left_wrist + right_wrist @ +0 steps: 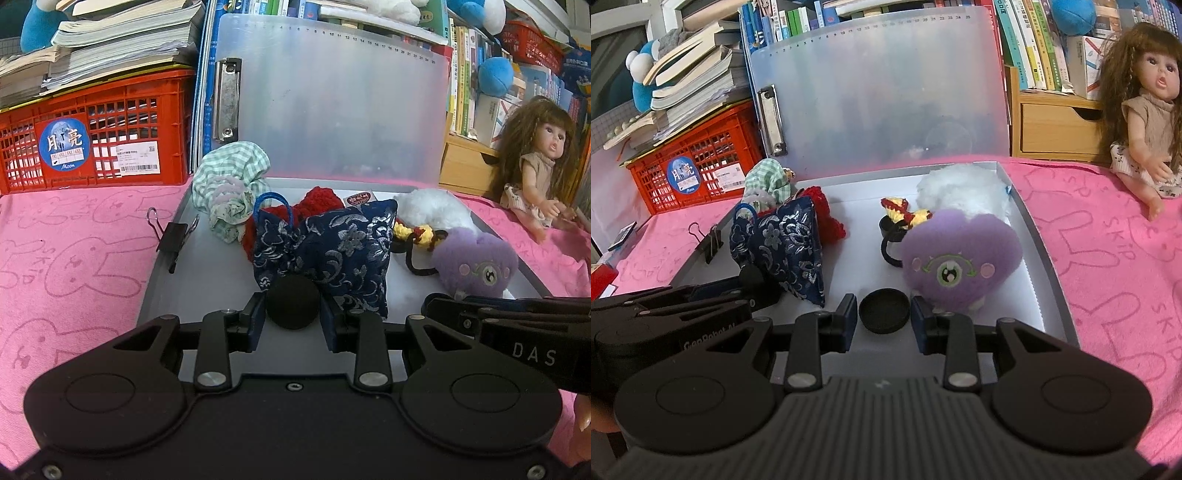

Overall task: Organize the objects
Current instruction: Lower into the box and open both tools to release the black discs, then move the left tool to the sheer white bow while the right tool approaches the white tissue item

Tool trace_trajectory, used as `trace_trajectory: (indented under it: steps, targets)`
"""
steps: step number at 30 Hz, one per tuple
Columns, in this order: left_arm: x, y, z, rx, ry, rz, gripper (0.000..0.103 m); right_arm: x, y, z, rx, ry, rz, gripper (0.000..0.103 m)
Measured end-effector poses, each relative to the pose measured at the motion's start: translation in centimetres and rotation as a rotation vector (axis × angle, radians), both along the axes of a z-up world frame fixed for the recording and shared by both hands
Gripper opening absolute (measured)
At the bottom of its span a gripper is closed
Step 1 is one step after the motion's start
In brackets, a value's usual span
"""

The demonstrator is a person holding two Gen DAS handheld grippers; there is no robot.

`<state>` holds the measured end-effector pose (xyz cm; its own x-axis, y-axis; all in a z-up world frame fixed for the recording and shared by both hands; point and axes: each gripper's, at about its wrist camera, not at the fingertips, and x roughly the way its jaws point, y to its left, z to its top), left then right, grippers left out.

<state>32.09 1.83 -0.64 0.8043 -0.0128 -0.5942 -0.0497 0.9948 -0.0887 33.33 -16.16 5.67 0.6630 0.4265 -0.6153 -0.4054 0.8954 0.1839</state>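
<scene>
The open grey box (1039, 236), its frosted lid (879, 96) upright at the far side, holds a blue brocade pouch (792, 243), red knit piece (827, 212) and checked cloth (768, 181) at left, a purple plush (960, 254) and white fluff (956, 186) at right. The left tool (293, 308) grips a black ball (293, 302) against the pouch. The right tool (884, 310) has a black cap (884, 311) between slightly parted fingers, near the plush.

A pink towel (1108, 236) bears the grey tray (1039, 236), red crate (110, 122) and doll (1152, 122).
</scene>
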Motion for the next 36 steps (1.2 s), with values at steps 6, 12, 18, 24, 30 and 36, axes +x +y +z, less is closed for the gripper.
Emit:
trace_trajectory:
  steps: [6,12,18,24,30,36]
  targets:
    - [-0.4,0.1,0.4,0.004,-0.006,-0.002,0.042,-0.3,-0.2,0.3,0.012,-0.002,-0.002,0.051]
    - [-1.2,-0.1,1.3,0.011,-0.018,-0.007,0.053,-0.9,-0.5,1.0,0.025,-0.012,0.005,0.056]
    - [-2.8,-0.3,2.2,0.018,-0.036,-0.019,0.065,-2.1,-1.3,1.8,0.034,-0.038,0.007,0.067]
    - [-5.1,-0.6,3.3,0.014,-0.068,-0.052,0.075,-4.1,-2.6,3.0,0.041,-0.075,0.018,0.075]
    - [-8.0,-0.7,4.3,0.021,-0.089,-0.092,0.079,-6.1,-3.8,3.8,0.078,-0.093,0.026,0.078]
    - [-10.8,-0.6,4.8,0.009,-0.098,-0.118,0.08,-8.4,-4.5,4.3,0.087,-0.12,0.043,0.081]
